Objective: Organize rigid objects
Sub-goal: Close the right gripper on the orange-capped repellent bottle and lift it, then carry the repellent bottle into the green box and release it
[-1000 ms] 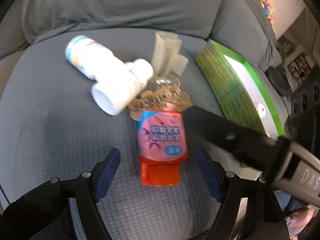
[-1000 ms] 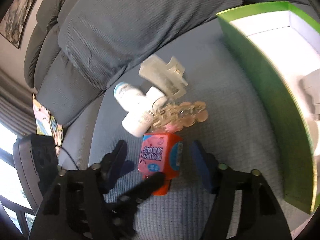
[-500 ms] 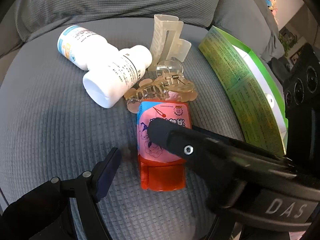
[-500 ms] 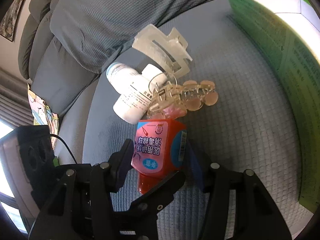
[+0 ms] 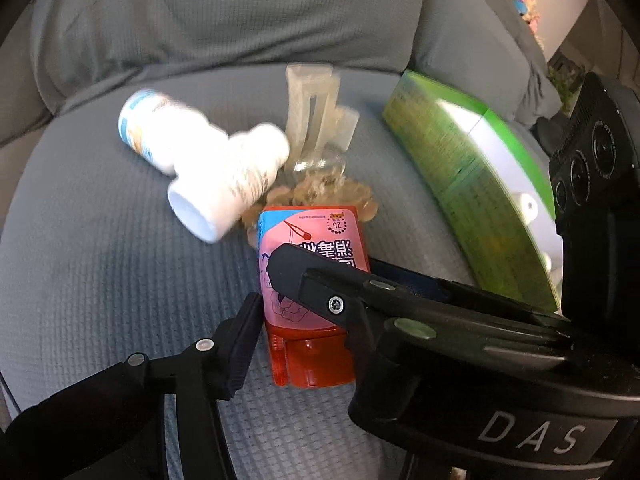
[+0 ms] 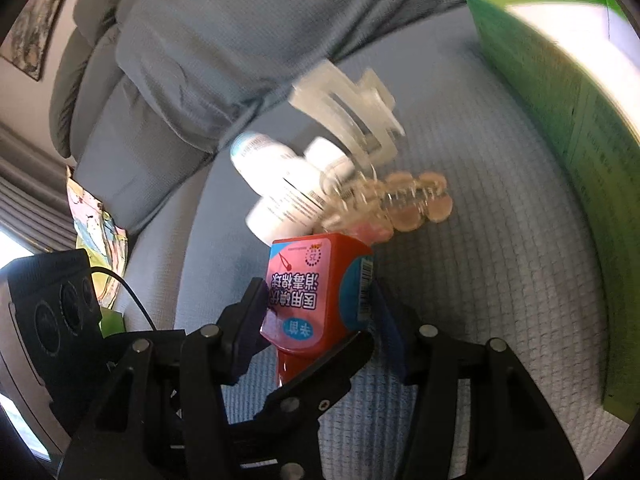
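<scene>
The grey sofa seat (image 5: pixel 100 280) holds a green box (image 5: pixel 460 184). Next to it lie two white bottles (image 5: pixel 224 180) and hair clips (image 5: pixel 316 120). Both my left tongs (image 5: pixel 304 320) and right tongs (image 6: pixel 320 320) are closing, squeezing the red bottle (image 6: pixel 316 292).

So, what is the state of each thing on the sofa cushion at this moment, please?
red bottle: cap shut, between both grippers' jaws.
left gripper: jaws closing on red bottle.
right gripper: jaws closing on red bottle.
two white bottles: lying on their sides.
clear hair claw: lying behind the bottles.
beige hair claw: lying against red bottle.
green box: open.
</scene>
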`<state>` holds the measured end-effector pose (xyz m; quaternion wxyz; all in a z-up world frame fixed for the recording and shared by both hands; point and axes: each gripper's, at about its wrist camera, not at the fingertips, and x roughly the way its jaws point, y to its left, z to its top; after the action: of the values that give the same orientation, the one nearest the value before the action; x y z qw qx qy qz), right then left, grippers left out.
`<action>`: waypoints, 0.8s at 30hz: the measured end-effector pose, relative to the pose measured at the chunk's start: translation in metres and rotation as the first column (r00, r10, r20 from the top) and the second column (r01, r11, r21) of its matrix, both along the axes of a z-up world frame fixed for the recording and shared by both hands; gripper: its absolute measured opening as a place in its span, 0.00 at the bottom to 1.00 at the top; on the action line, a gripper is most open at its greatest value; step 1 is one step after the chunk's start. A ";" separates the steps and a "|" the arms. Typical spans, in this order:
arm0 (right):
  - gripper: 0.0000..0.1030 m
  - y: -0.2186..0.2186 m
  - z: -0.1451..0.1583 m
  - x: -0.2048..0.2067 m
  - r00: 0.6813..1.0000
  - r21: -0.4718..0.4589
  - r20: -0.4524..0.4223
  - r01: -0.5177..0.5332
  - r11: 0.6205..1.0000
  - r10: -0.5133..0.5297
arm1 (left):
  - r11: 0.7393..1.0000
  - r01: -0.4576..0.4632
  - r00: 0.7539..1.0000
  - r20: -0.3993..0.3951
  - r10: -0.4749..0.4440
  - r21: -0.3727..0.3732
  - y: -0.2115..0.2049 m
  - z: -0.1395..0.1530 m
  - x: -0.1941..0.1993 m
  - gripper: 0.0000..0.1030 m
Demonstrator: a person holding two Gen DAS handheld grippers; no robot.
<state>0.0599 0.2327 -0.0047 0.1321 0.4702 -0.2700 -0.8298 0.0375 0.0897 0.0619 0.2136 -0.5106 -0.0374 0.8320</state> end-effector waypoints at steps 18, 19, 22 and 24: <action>0.51 0.018 0.054 0.030 0.976 0.020 -0.200 0.089 0.996 -0.084 | 0.997 0.054 0.977 -0.210 -0.043 0.048 0.040 0.046 0.015 0.54; 0.51 0.020 0.056 0.032 0.974 0.021 -0.207 0.095 0.995 -0.089 | 0.997 0.060 0.975 -0.217 -0.047 0.050 0.042 0.047 0.015 0.54; 0.51 0.029 0.061 0.037 0.967 0.020 -0.229 0.116 0.993 -0.109 | 0.995 0.080 0.968 -0.244 -0.065 0.052 0.052 0.052 0.016 0.54; 0.51 0.034 0.063 0.041 0.963 0.019 -0.240 0.130 0.991 -0.122 | 0.994 0.094 0.963 -0.258 -0.076 0.056 0.058 0.054 0.018 0.54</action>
<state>0.1006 0.2671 0.0586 0.1022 0.3513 -0.2673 -0.8915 0.0555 0.1474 0.1161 0.2693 -0.3928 -0.0158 0.8792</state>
